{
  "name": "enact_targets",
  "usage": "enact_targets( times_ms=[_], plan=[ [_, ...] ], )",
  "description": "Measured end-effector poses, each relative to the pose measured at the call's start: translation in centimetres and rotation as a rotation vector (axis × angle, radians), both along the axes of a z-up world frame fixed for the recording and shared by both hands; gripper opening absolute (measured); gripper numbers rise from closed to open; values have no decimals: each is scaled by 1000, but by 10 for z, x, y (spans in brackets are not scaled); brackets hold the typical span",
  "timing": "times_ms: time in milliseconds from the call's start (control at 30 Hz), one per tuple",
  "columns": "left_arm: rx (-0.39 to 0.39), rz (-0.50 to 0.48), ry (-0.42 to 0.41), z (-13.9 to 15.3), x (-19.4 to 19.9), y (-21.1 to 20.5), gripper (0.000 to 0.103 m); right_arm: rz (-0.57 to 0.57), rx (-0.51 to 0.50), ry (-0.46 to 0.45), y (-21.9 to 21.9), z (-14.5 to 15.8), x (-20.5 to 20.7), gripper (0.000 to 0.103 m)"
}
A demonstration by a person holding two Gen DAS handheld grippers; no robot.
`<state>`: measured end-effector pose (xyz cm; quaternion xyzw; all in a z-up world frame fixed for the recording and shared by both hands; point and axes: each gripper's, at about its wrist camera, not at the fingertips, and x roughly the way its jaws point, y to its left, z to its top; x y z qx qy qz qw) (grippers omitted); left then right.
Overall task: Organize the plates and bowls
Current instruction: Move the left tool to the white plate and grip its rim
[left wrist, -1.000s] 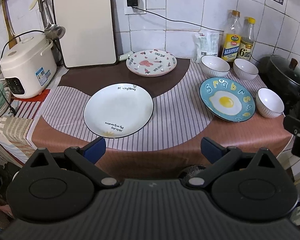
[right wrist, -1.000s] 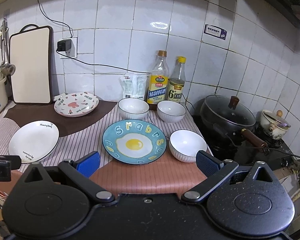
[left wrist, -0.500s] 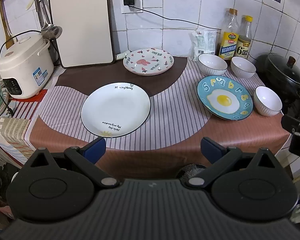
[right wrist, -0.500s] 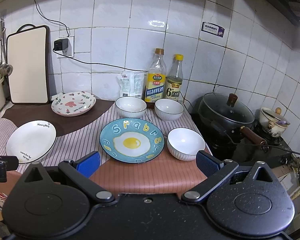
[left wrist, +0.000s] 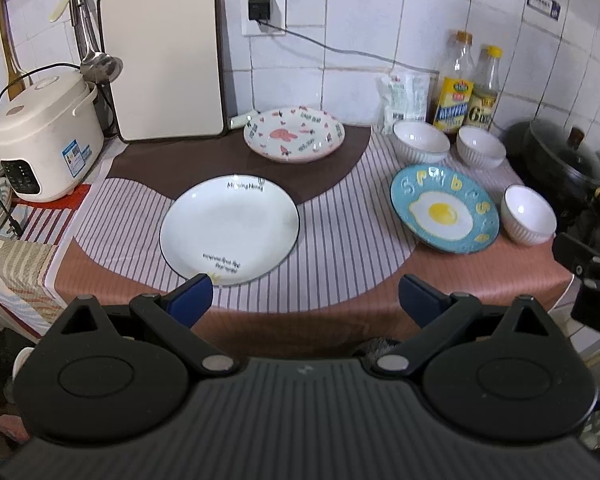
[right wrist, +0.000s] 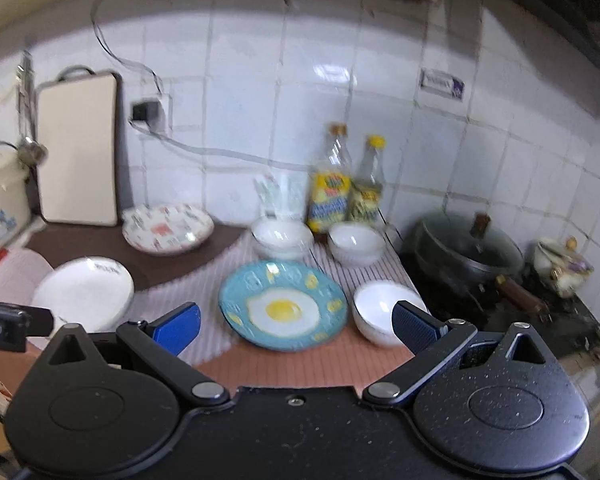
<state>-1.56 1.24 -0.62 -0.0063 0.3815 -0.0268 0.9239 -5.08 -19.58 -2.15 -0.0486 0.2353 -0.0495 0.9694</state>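
Right claw advanced toward egg plate, its view motion-blurred; left claw nearer white plate

Home kitchen: tiled wall, rice cooker, stovetop pot, oil bottles.

The black left gripper with blue pads was spread wide and empty, and the black right gripper likewise gaped, holding nothing.

white plate: "Morning Honey" | blue egg plate: raised letters | right bottle: "6"
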Motion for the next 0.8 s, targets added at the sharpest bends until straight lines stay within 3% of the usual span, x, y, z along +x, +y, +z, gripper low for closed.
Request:
enact_targets(
  times_ms=[100,267,433,600,800],
  plan=[
    [0,21,-29,8,5,13,100,58,14,-64,7,3,0,103],
    [-29,61,-61,10,18,44,100,211,151,-103,15,0,14,103],
    [2,85,-99,3,31,71,100,317,90,-54,45,0,42,103],
    [56,113,-115,-5,47,97,101,437,145,6,67,-9,72,103],
    [-10,122,-72,-35,78,128,101,513,195,81,95,-54,109,98]
  ],
)
